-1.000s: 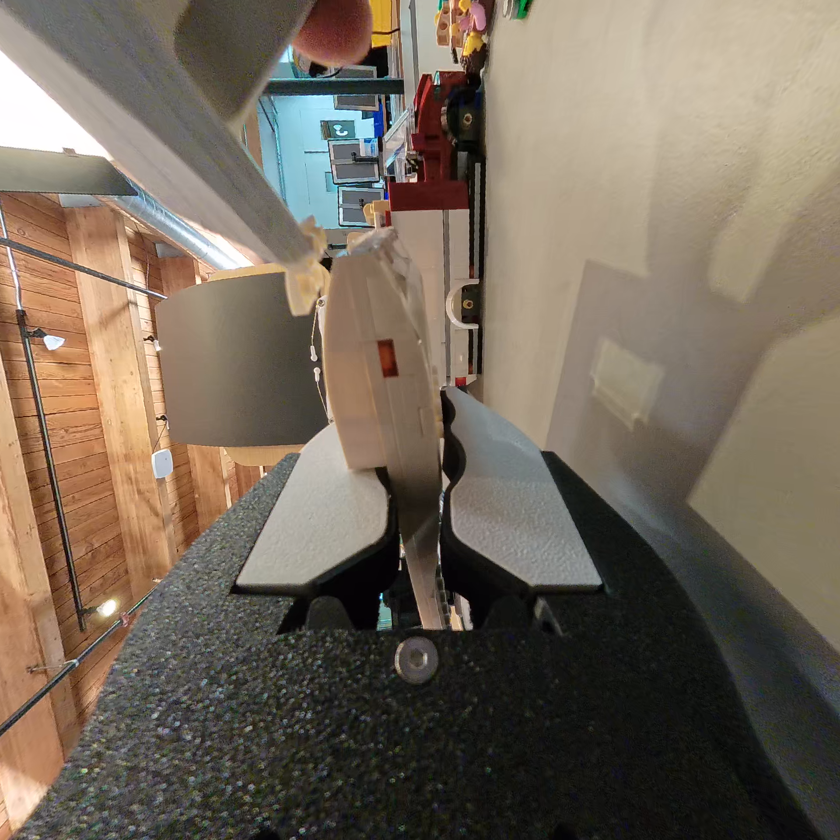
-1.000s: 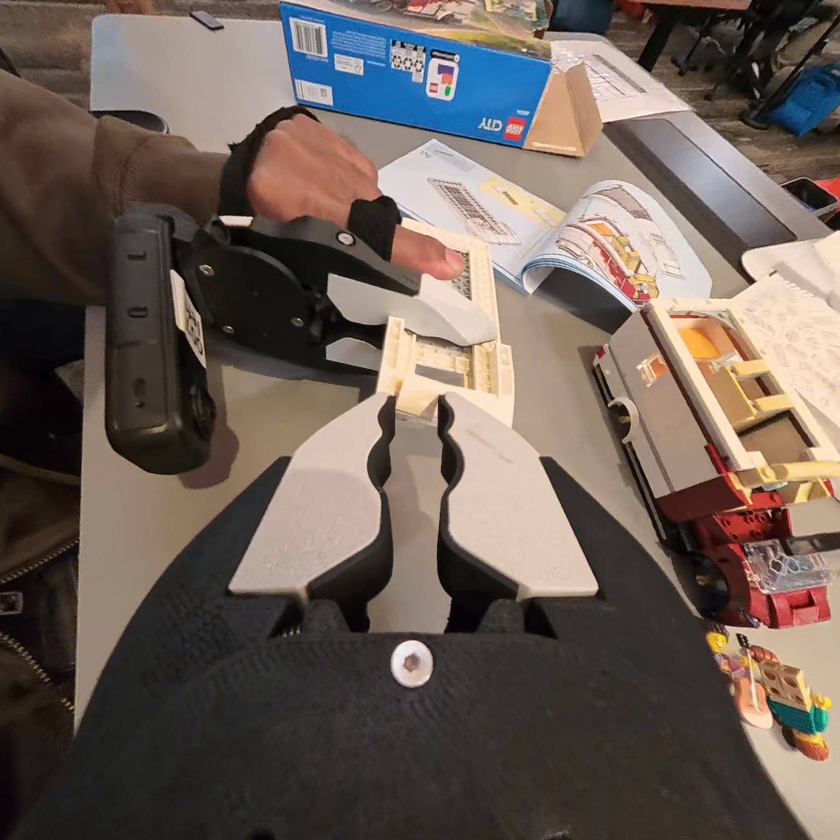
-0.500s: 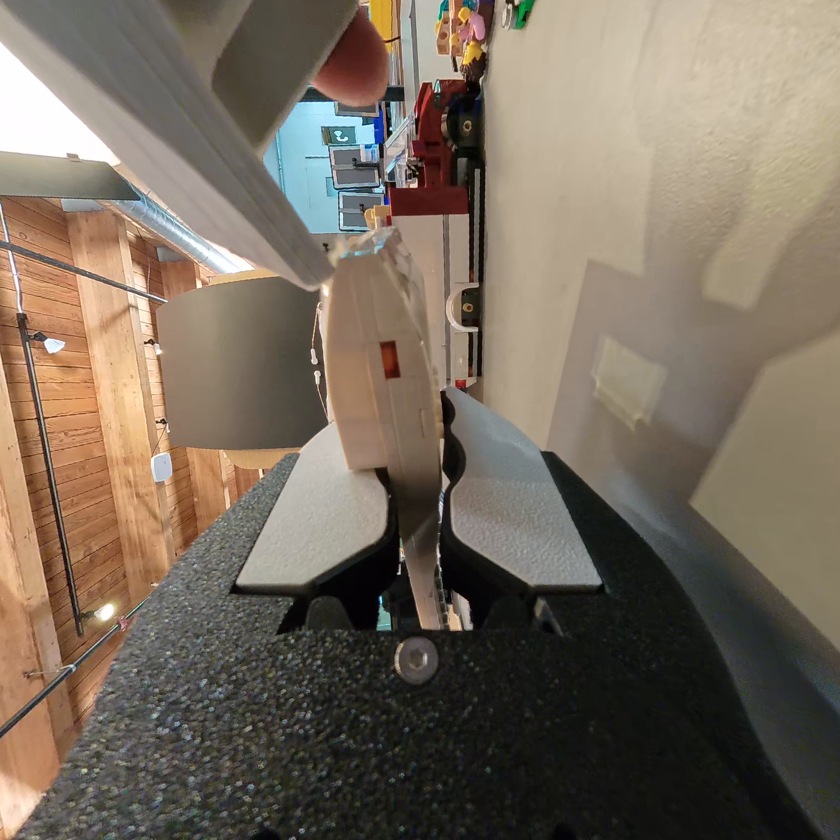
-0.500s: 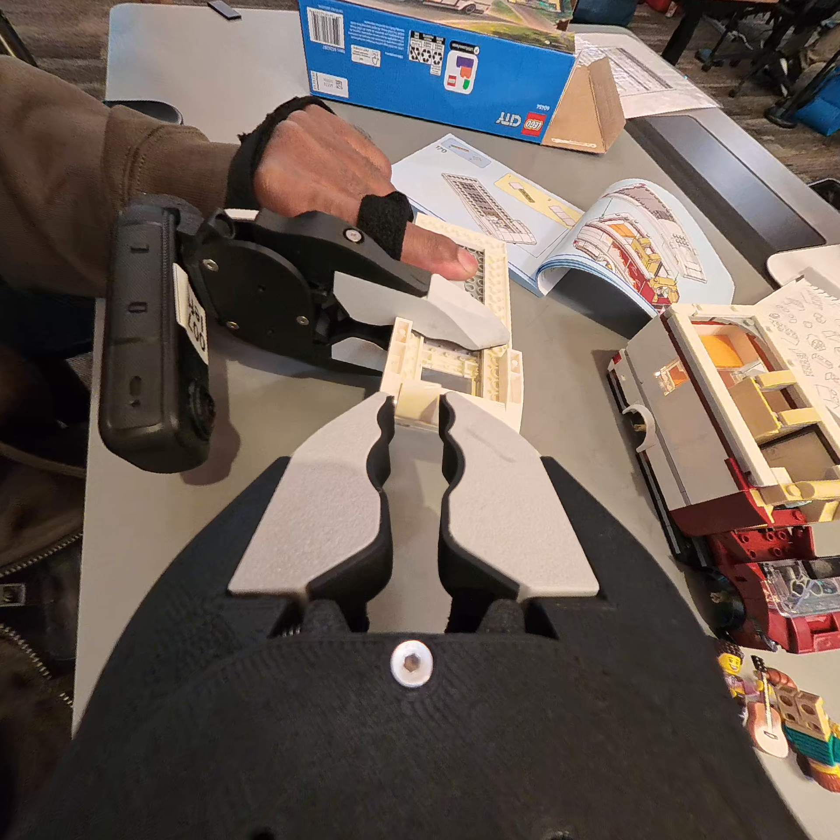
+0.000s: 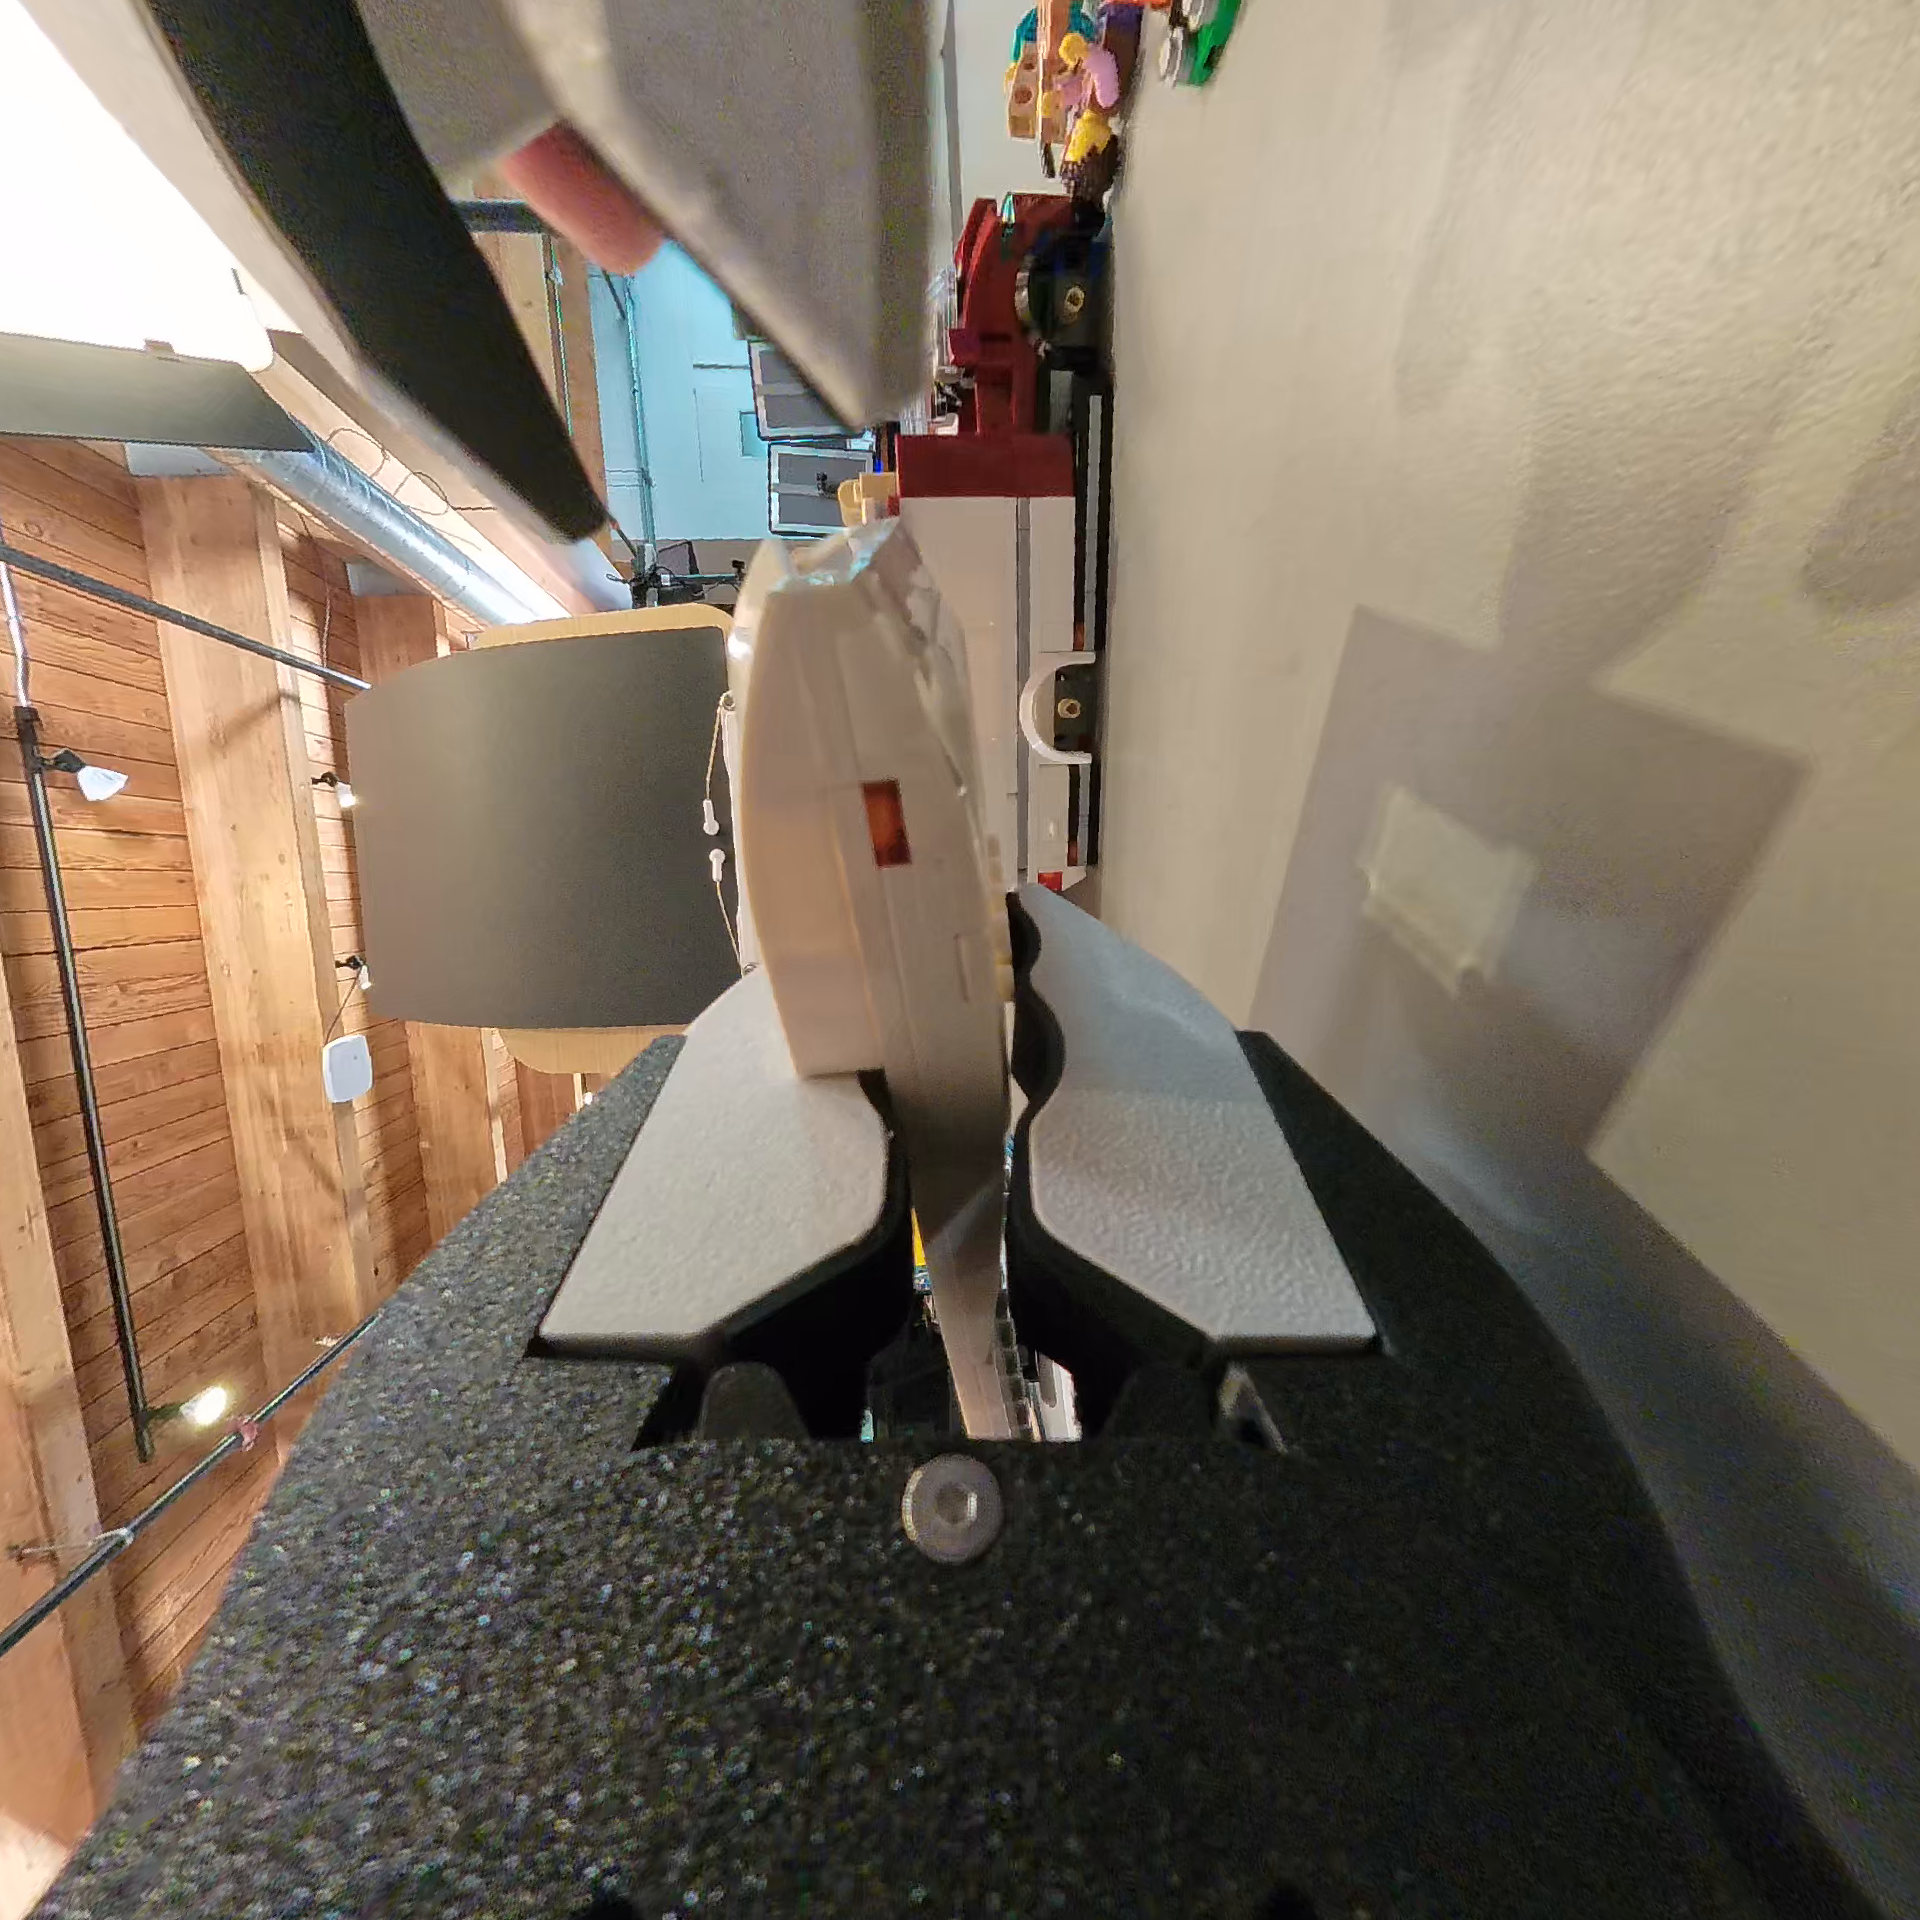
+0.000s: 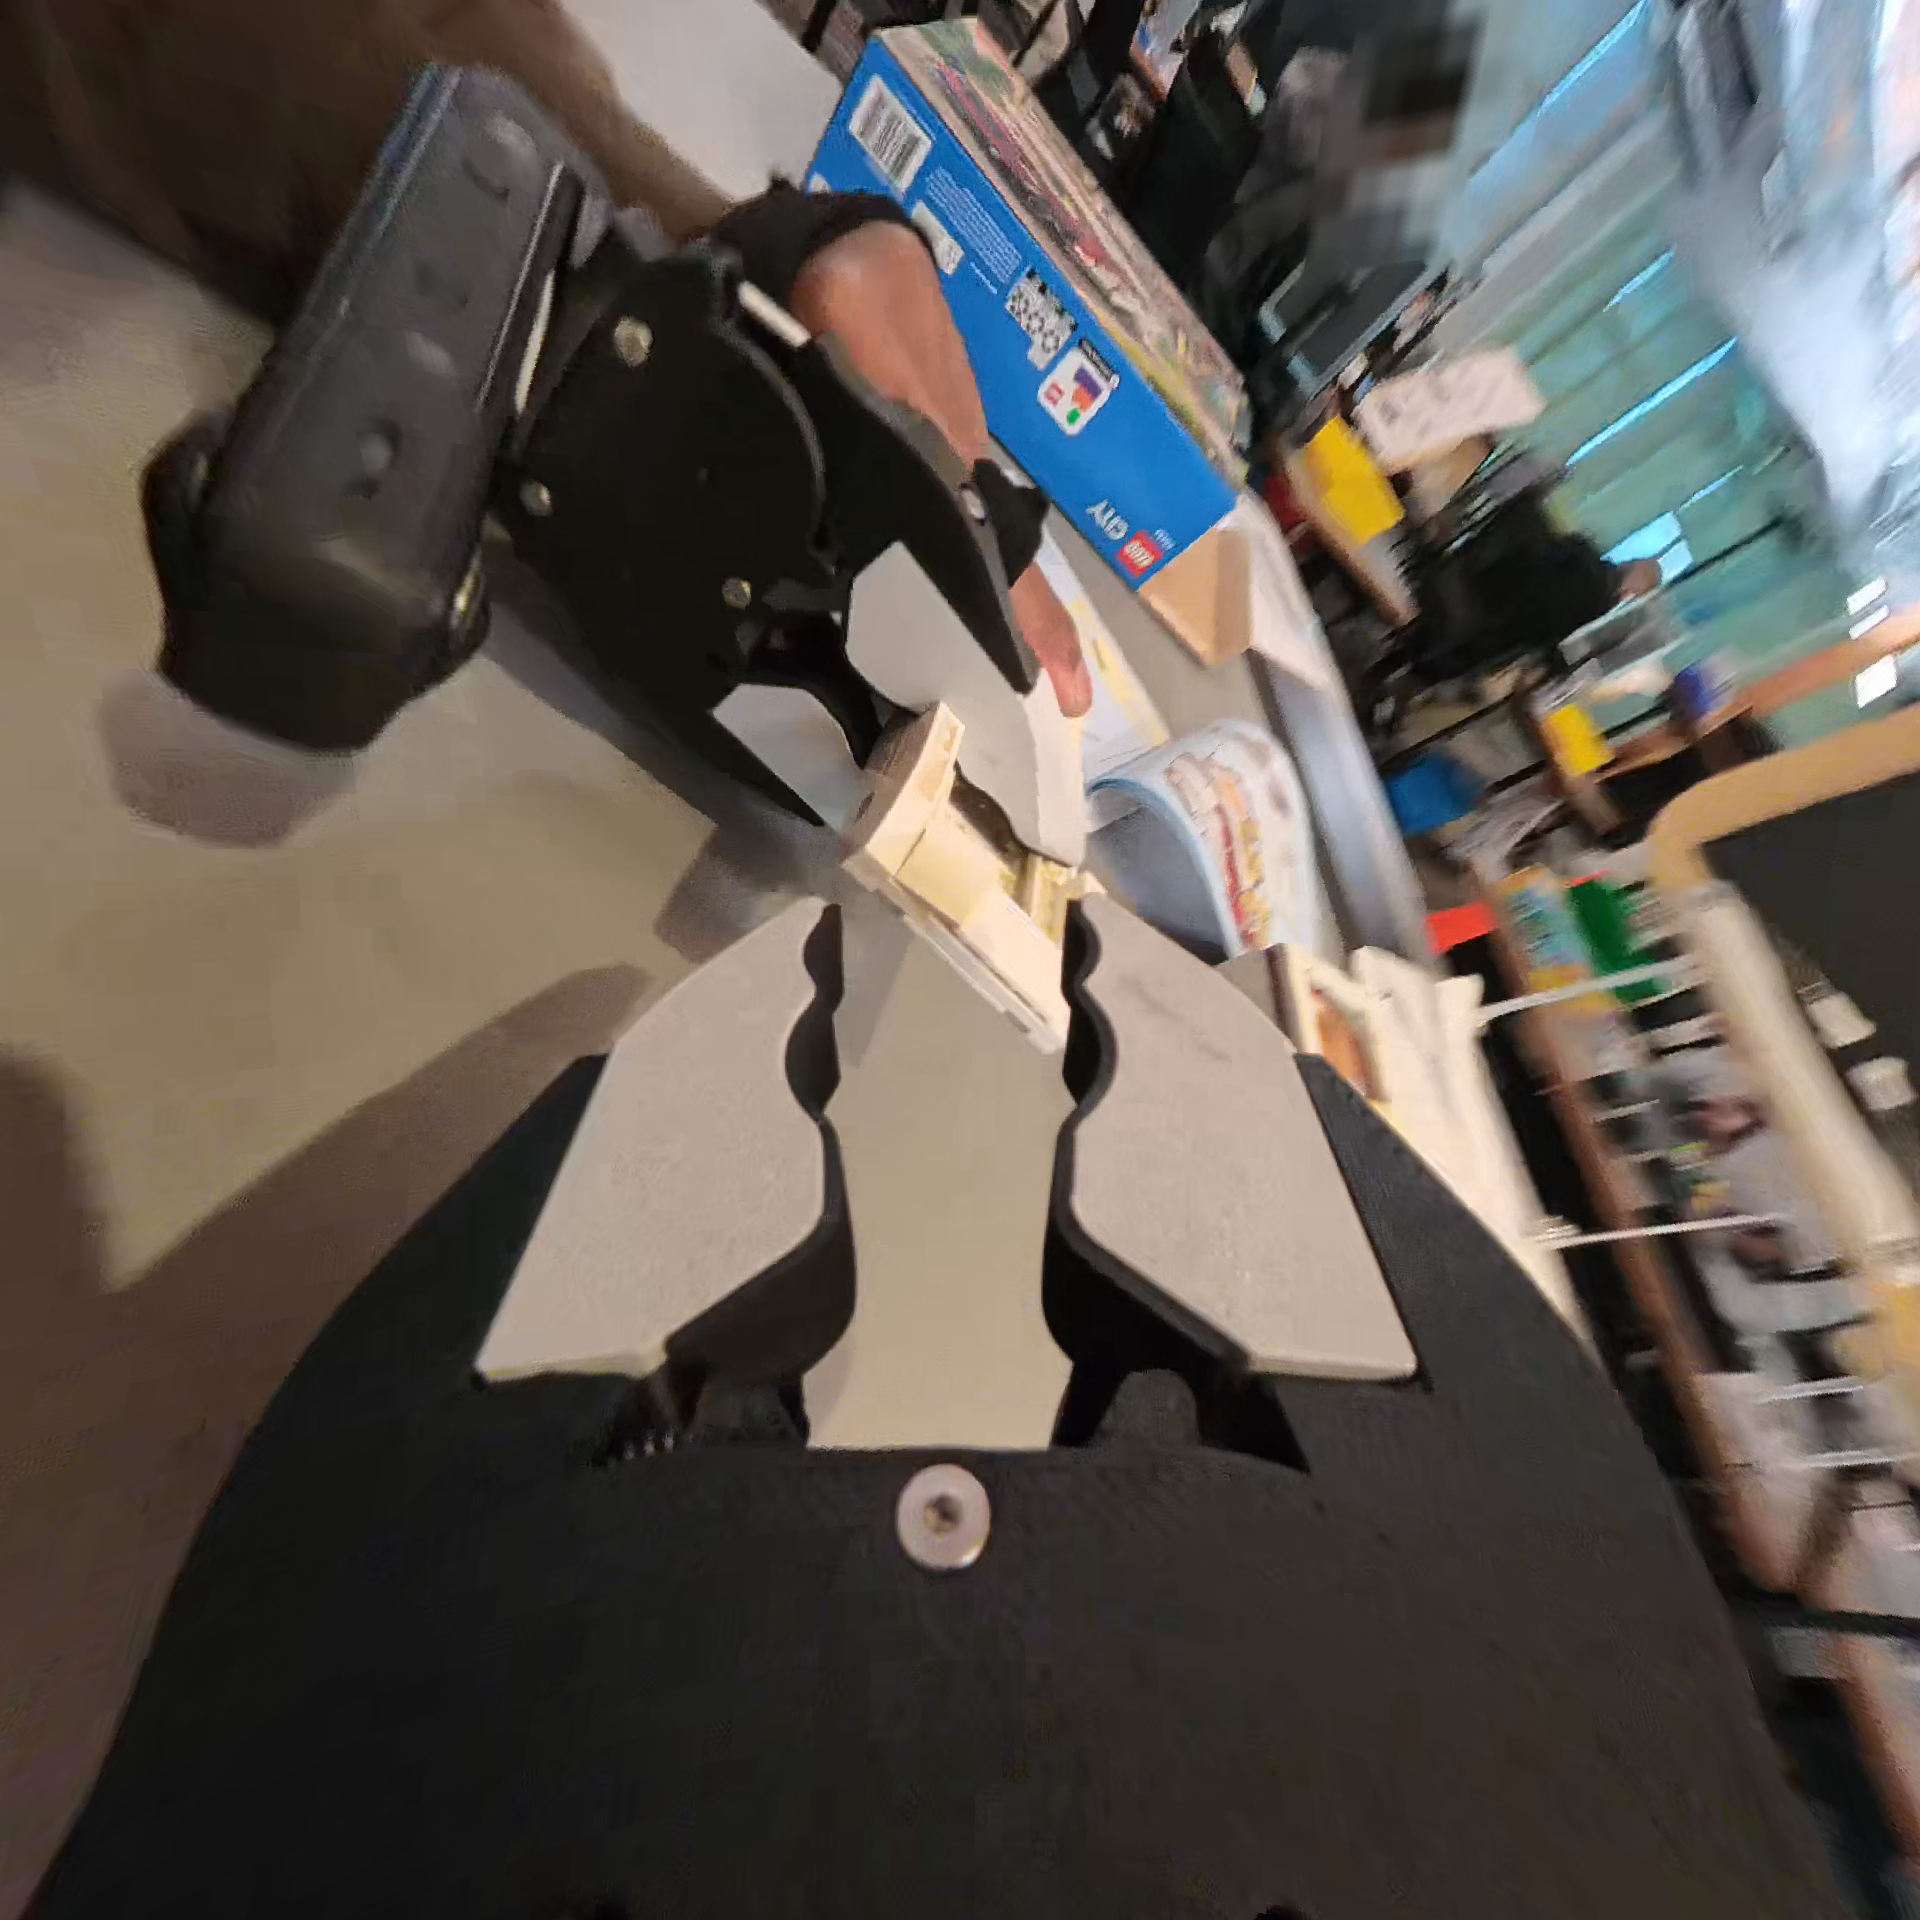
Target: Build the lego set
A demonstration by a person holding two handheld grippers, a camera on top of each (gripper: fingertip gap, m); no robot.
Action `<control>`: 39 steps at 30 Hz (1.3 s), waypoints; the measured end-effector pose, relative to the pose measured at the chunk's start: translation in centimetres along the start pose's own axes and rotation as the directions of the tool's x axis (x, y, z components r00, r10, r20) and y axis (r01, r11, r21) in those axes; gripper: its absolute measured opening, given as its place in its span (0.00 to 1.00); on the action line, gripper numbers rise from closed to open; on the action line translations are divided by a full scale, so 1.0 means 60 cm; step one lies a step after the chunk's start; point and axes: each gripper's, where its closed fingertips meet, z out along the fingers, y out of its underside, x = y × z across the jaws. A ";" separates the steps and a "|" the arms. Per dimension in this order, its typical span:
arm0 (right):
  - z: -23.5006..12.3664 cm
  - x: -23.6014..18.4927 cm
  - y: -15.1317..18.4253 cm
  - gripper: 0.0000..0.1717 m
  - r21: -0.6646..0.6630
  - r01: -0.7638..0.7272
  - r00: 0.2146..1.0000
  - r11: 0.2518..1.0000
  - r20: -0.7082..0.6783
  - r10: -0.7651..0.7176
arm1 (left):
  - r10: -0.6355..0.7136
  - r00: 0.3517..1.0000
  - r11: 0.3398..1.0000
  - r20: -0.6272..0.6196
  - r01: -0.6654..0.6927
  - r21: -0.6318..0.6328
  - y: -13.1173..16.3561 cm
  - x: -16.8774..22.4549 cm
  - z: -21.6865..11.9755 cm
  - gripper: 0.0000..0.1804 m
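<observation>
My left gripper [image 5: 940,971] is shut on a white and cream lego roof panel [image 5: 862,831] and holds it on edge above the grey table [image 5: 1455,436]. In the right wrist view the same panel [image 6: 961,883] sticks out of the left gripper's fingers [image 6: 790,748]. My right gripper [image 6: 948,920] is open. The panel's near end lies between its pads, close to the right pad and apart from the left pad. The right gripper's fingers [image 5: 727,187] show blurred above the panel in the left wrist view.
The red and white lego van [image 5: 1029,540] stands on the table beyond the panel, with minifigures [image 5: 1070,83] past it. A blue set box [image 6: 1039,343] and an open instruction booklet [image 6: 1216,821] lie behind. A person's hand [image 6: 904,312] holds the left gripper. My hands' fingertips stand some 8 cm from each other.
My right gripper's jaws have opened off the roof panel's near end, and the gripper has tilted sharply to one side. My left gripper still grips the panel.
</observation>
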 end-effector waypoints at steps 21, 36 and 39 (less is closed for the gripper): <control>0.028 -0.019 0.006 0.21 -0.063 0.493 0.850 0.868 -0.180 -0.495 | 0.004 1.000 1.000 0.009 -0.005 0.029 -0.012 0.000 -0.003 0.08; 0.035 -0.006 -0.007 0.12 -0.028 0.619 0.746 0.785 -0.289 -0.600 | -0.031 1.000 0.998 0.002 0.031 0.048 -0.015 -0.001 -0.006 0.08; 0.035 -0.002 -0.009 0.12 -0.030 0.622 0.745 0.782 -0.286 -0.603 | -0.044 0.999 0.998 0.005 0.044 0.046 -0.014 -0.004 -0.006 0.08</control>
